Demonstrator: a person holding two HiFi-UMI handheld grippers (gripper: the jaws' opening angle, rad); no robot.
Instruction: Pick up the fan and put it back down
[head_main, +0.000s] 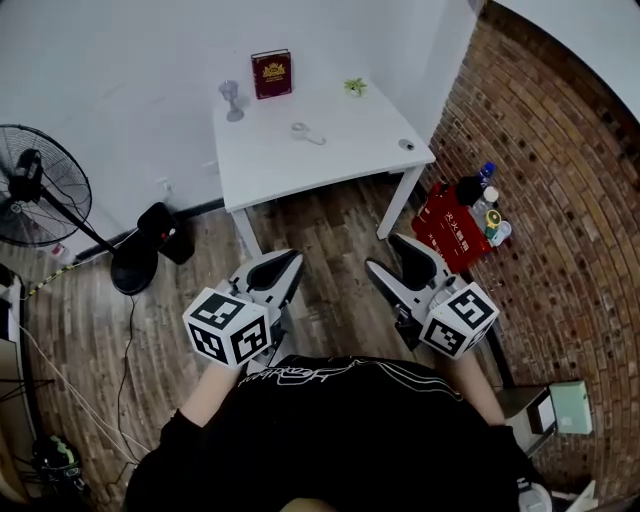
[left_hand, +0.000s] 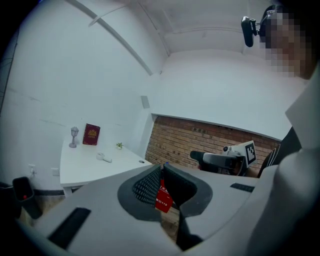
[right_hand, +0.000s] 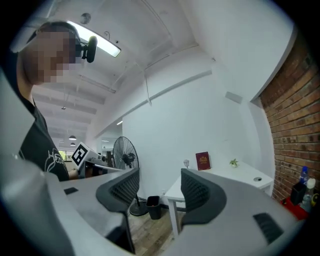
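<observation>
Left of desk (head_main: 300, 160), on floor (head_main: 330, 215) by wall, fan (head_main: 40, 185) standing upright, well apart from both grippers. Left gripper (head_main: 292, 262) hovering, fingers (left_hand: 149, 187) pressed together, holding nothing. Right gripper (head_main: 386, 253) hovering, fingers (right_hand: 200, 195) spread, gap empty, fan showing far beyond.

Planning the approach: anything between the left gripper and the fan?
Mostly open floor. A small black bin stands beside the fan's base, roughly on the line from the left gripper; being low, it likely matters only near the floor. The table stands right of that path.
</observation>
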